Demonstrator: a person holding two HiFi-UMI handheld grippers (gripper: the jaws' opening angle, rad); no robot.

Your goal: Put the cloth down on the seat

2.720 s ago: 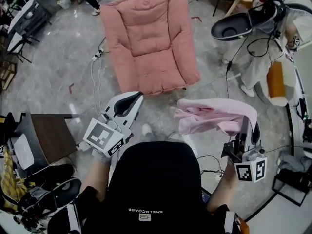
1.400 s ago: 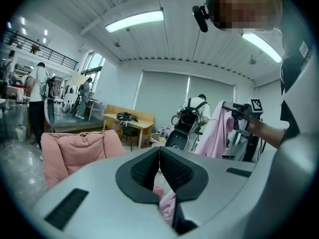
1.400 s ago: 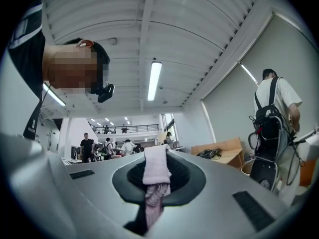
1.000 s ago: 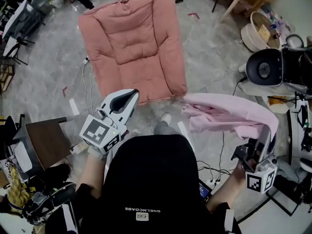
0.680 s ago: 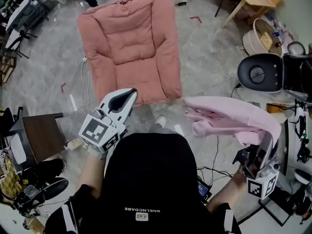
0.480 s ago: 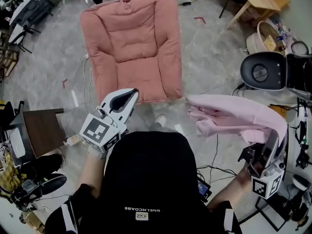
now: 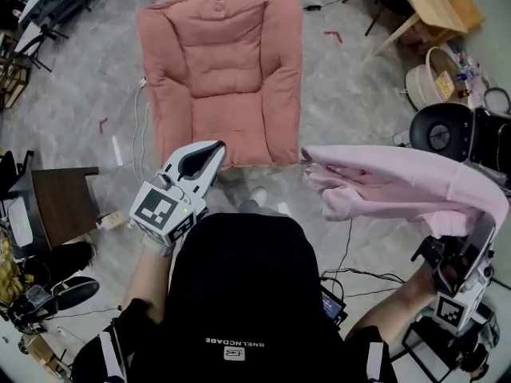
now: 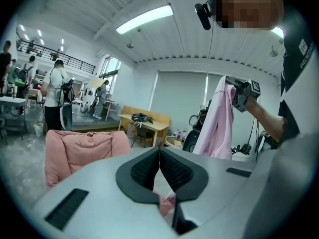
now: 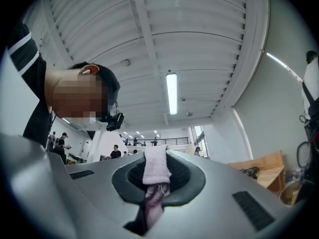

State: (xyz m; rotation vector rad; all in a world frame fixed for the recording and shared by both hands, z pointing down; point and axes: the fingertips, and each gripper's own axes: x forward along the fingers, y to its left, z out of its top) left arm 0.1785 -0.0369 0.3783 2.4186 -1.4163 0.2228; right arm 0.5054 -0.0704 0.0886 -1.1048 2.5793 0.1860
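Left hand-held gripper (image 7: pixel 212 148) closed; right hand-held gripper (image 7: pixel 481 235) clamped, raised.

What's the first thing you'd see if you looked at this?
The big pink cloth, hanging from the raised right gripper, whose jaws are shut on it, at the right of the head view. Next, the plump salmon-pink seat on the floor straight ahead, with nothing lying on it.

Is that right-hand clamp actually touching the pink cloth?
Touching. The right gripper view shows the right gripper with its jaws closed on a fold of the pink cloth.
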